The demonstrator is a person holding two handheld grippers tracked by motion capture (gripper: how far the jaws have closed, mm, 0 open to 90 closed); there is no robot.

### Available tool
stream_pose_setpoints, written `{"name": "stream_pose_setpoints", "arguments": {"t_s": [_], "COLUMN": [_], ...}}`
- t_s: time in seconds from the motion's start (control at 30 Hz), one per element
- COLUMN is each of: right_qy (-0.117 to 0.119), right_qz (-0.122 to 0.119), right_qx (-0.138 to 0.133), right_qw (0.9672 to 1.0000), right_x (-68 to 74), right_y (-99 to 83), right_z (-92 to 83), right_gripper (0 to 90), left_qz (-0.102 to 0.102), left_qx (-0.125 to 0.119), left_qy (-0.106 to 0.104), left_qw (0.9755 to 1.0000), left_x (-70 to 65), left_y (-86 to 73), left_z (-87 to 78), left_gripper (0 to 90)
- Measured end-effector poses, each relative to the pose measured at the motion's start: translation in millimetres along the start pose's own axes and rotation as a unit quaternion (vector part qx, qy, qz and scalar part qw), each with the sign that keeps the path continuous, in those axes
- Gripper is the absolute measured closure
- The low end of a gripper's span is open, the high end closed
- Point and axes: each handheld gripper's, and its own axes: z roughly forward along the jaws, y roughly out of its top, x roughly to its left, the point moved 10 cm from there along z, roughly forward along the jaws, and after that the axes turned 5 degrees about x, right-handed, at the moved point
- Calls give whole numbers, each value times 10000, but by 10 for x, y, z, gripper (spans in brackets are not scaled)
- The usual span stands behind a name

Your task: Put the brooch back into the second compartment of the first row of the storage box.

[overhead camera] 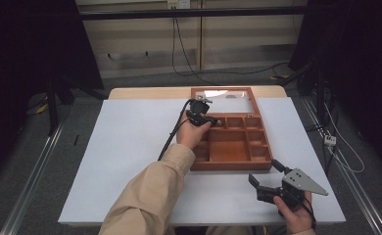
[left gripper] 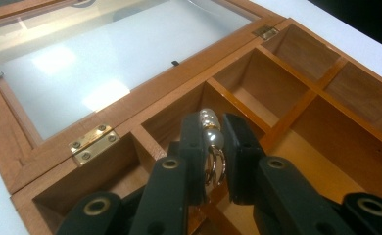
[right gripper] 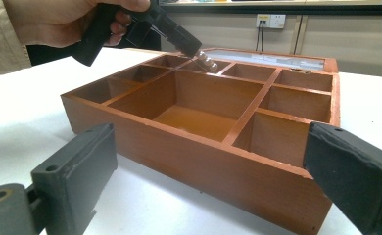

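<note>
A wooden box [overhead camera: 230, 166] with several compartments lies open on the white table, its glass lid [overhead camera: 222, 99] folded back flat. My left gripper [overhead camera: 213, 119] hovers over the back-left compartments, shut on a pearl piece with gold rings [left gripper: 212, 139]. The pearls [right gripper: 208, 62] hang just above the box's rear row, held by the left gripper [right gripper: 191, 48]. My right gripper [overhead camera: 262, 170] stands open near the box's front right corner, holding nothing. In its own view the jaws of the right gripper [right gripper: 211, 147] are spread wide before the box's front wall [right gripper: 194, 161].
Brass hinges [left gripper: 93, 143] join the lid [left gripper: 106, 54] to the box body [left gripper: 179, 81]. The compartments in sight hold nothing. A black cable [overhead camera: 172, 134] trails from the left gripper across the table [overhead camera: 130, 147]. Black stands and floor cables surround the table.
</note>
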Motion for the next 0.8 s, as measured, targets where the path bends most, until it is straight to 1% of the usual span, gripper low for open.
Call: {"name": "stream_pose_setpoints", "arguments": {"t_s": [0.1, 0.13, 0.17, 0.2, 0.23, 0.33, 0.37, 0.43, 0.5, 0.57, 0.63, 0.73, 0.8], "right_qy": [-2, -4, -3, 0, 1, 5, 5, 4, 3, 5, 9, 12, 9], "right_qz": [-6, 5, 10, 24, 9, 8, 11, 10, 14, 7, 7, 10, 9], "right_qx": [-12, -11, -11, -4, 7, 7, 6, 10, 6, 4, 8, 5, 2], "right_qw": [10000, 10000, 10000, 10000, 10000, 10000, 10000, 10000, 10000, 10000, 10000, 10000, 10000], "right_x": [-3, -3, -2, -1, -3, -1, 0, -1, -2, 0, 4, 6, 7], "right_y": [4, 2, 1, -3, -7, -7, -7, -8, -7, -7, -8, -5, -3], "right_z": [-3, -2, -1, -1, 1, 2, 2, 2, 3, 5, 7, 7, 7], "right_gripper": [54, 54, 54, 54, 54, 54, 54, 54, 54, 54, 54, 54, 54], "left_qz": [-65, -137, -147, -96, -55, -82, -49, -66, -33, -27, -50, -63, -67], "left_qx": [-47, -71, -57, -17, 17, 20, 19, -2, 3, 25, -5, -22, -28], "left_qy": [29, 83, 58, 52, 103, 119, 133, 124, 125, 116, 96, 9, 10], "left_qw": [10000, 9998, 9999, 9999, 9999, 9999, 9999, 9999, 9999, 9999, 9999, 10000, 10000], "left_x": [4, 12, 10, 6, 18, 35, 44, 46, 44, 39, 27, 4, 0], "left_y": [15, 23, 22, 15, 9, 8, 10, 18, 16, 9, 13, 13, 8], "left_z": [17, 20, 23, 18, 7, -26, -42, -73, -99, -122, -142, -176, -192], "left_gripper": [787, 720, 646, 672, 680, 670, 670, 669, 666, 651, 644, 610, 582]}}
